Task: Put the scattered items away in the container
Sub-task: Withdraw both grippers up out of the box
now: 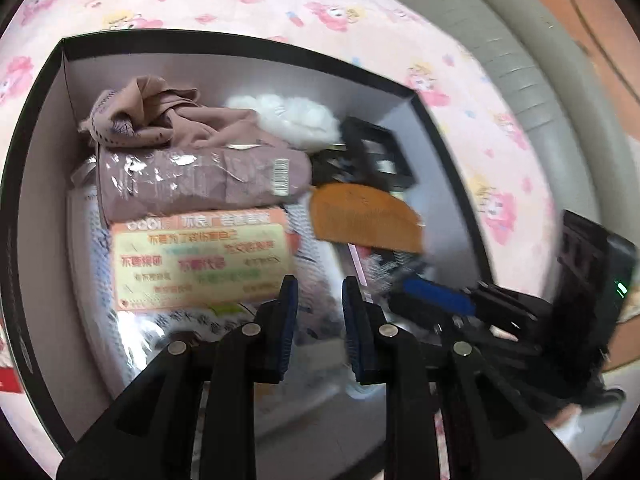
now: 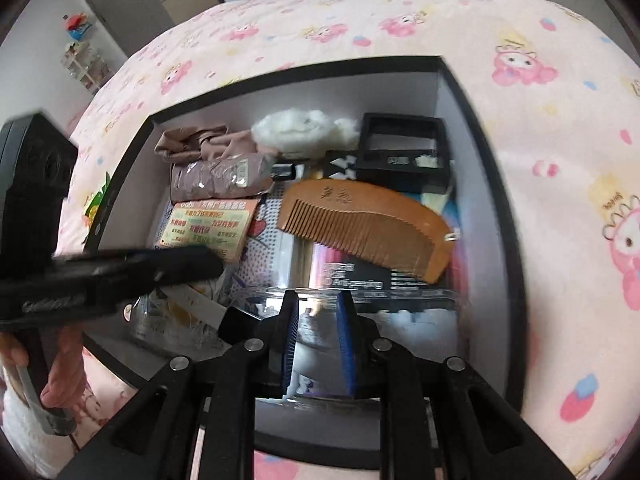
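A black-rimmed box [image 1: 40, 128] [image 2: 496, 184] sits on a pink bedsheet and holds many items. Inside lie a wooden comb [image 2: 368, 224] [image 1: 364, 220], a mauve packet [image 1: 200, 180] [image 2: 218, 178], folded brown cloth [image 1: 148, 116], white cotton [image 1: 296, 114] [image 2: 304, 128], an orange printed card [image 1: 200, 256] [image 2: 208, 228] and a small black frame box [image 2: 404, 148] [image 1: 376, 152]. My left gripper [image 1: 320, 312] is open and empty over the box's near part. My right gripper [image 2: 318, 332] is open and empty above a clear plastic pack [image 2: 400, 312] at the box's near end.
The pink cartoon bedsheet [image 2: 560, 140] surrounds the box. A grey padded bed edge [image 1: 520, 60] runs at the right in the left wrist view. A green-and-yellow item [image 2: 94, 204] lies on the sheet left of the box. A door and shelves stand beyond the bed.
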